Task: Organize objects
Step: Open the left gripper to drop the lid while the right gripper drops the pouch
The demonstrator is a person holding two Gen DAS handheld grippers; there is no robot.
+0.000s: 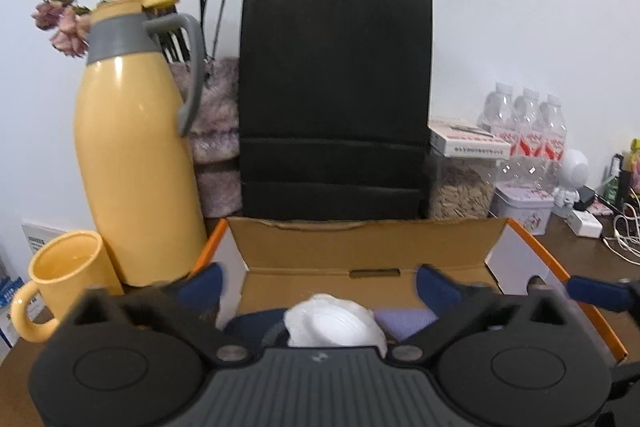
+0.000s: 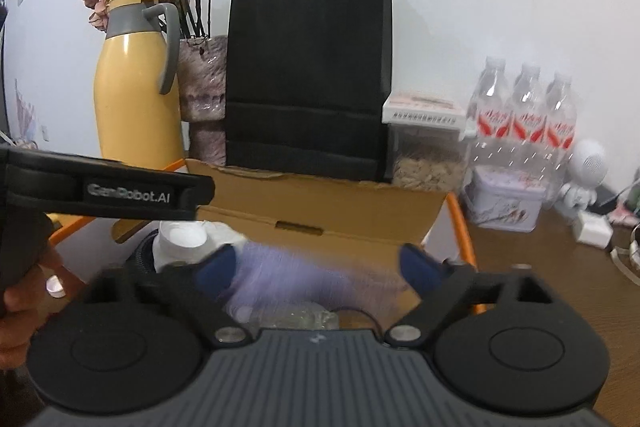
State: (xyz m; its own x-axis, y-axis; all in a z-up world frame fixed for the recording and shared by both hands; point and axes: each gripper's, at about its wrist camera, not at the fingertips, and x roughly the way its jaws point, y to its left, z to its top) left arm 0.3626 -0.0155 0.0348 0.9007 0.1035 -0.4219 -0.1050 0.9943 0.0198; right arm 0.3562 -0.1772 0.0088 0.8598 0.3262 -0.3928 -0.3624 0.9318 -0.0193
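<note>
An open cardboard box [image 1: 360,247] with orange edges stands right in front of both grippers. Inside lie a white crumpled item [image 1: 336,323], a purple cloth [image 1: 404,319] and something dark blue [image 1: 256,323]. My left gripper [image 1: 320,287] hangs open over the box's near side with nothing between its blue fingers. My right gripper [image 2: 318,267] is open too. The purple cloth [image 2: 288,275] shows blurred below its spread fingers, not pressed by the pads. The white item [image 2: 184,239] and a clear plastic piece [image 2: 296,319] lie nearby. The left gripper's body [image 2: 108,191] and a hand [image 2: 24,291] sit at the left.
Behind the box stand a black paper bag [image 1: 336,107], a yellow jug [image 1: 132,155] and a vase of dried flowers [image 1: 216,131]. A yellow mug [image 1: 64,275] is at the left. A seed jar [image 1: 460,191], water bottles [image 1: 528,131], a tin [image 1: 520,211] and cables [image 1: 624,239] crowd the right.
</note>
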